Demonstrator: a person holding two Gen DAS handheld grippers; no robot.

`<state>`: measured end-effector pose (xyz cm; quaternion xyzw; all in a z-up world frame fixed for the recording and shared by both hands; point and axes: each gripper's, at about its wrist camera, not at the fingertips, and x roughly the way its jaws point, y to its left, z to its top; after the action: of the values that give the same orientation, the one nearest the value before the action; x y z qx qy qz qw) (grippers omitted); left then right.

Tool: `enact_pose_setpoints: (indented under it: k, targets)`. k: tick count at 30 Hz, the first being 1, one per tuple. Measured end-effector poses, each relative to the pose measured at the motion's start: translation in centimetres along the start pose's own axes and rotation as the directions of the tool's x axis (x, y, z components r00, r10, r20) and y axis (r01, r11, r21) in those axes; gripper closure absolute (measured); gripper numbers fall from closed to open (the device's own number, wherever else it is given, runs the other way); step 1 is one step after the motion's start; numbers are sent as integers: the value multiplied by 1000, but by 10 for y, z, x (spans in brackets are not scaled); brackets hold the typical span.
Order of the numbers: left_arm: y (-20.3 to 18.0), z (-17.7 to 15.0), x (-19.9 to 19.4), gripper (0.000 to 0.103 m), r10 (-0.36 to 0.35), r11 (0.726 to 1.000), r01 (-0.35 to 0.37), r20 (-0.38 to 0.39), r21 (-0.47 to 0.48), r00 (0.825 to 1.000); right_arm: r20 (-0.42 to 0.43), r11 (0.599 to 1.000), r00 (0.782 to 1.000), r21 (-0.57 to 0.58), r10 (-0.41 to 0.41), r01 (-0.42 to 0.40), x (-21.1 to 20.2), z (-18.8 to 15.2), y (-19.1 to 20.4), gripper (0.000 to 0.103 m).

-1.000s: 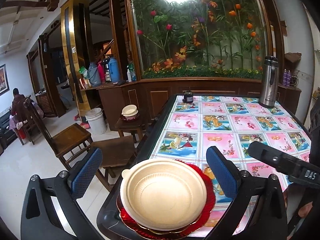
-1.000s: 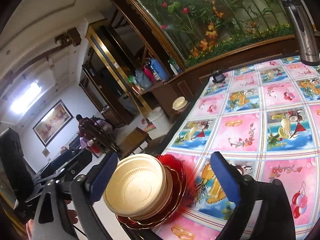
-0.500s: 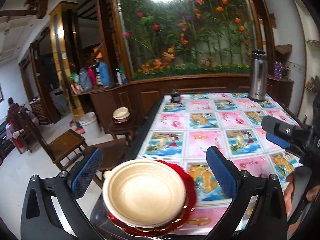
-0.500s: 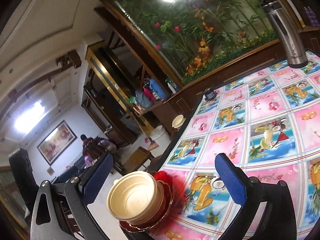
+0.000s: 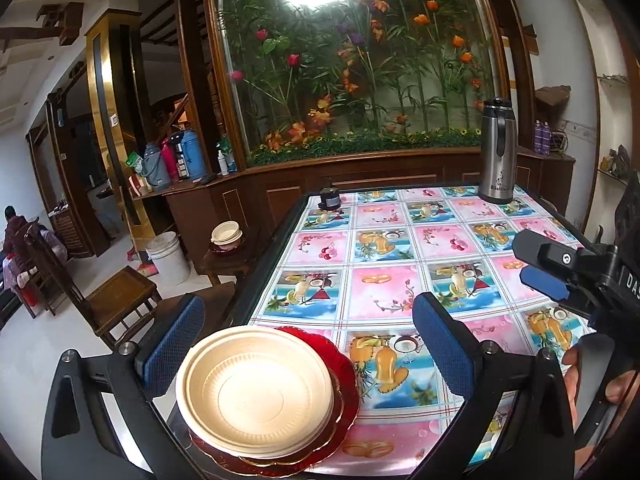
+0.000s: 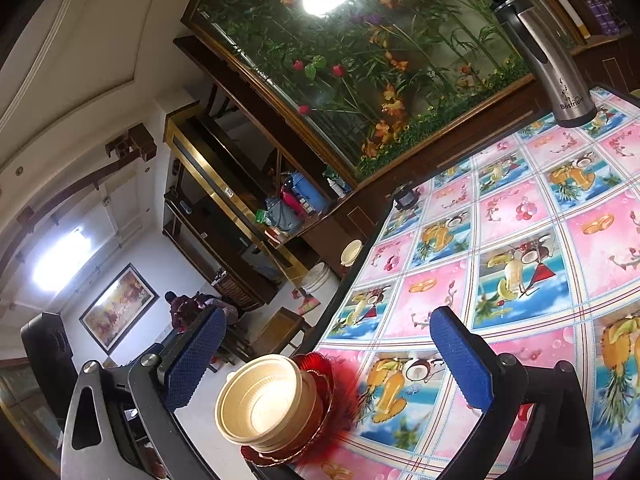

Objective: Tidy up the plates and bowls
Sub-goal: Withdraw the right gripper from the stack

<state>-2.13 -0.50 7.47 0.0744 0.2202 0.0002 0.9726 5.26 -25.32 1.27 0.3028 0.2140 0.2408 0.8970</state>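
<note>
A stack of cream bowls (image 5: 254, 392) sits on red plates (image 5: 344, 368) at the near left corner of the table (image 5: 392, 288). My left gripper (image 5: 308, 340) is open and empty, its blue pads either side of the stack, above it. My right gripper (image 6: 328, 356) is open and empty, tilted, with the same bowl stack (image 6: 264, 400) on the red plates (image 6: 320, 364) low between its fingers. The right gripper also shows in the left wrist view (image 5: 548, 276) at the right, held above the table.
A steel thermos (image 5: 496, 152) stands at the table's far right, and a small dark jar (image 5: 329, 197) at its far left. Wooden chairs (image 5: 120, 296) and a white bucket (image 5: 168, 258) stand left of the table. Another bowl stack (image 5: 226, 234) rests on a side stool.
Both grippers have pulled back and risen from the bowl stack, which looks smaller and lower in the right wrist view. The stack itself has not moved.
</note>
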Motion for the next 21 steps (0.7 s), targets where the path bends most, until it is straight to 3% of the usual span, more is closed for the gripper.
enact_pose_setpoints:
  k: [6, 12, 15, 17, 21]
  targets:
    - [13, -5, -9, 0, 11, 999, -9, 34, -48, 999, -12, 999, 999, -27, 39, -40, 0, -10, 12, 0]
    - [51, -26, -20, 0, 13, 978, -1, 56, -209, 998, -27, 989, 998, -135, 50, -53, -1, -37, 44, 0]
    - [62, -38, -28, 0, 142, 966, -123, 69, -227, 987, -28, 980, 998, -191, 52, -57, 0, -51, 60, 0]
    - [67, -46, -34, 0, 236, 947, -213, 73, -241, 969, -45, 972, 997, -224, 56, -65, 4, -59, 72, 0]
    - [84, -57, -38, 0, 247, 931, -228, 35, -285, 968, -90, 960, 993, -265, 74, -96, 13, -76, 92, 0]
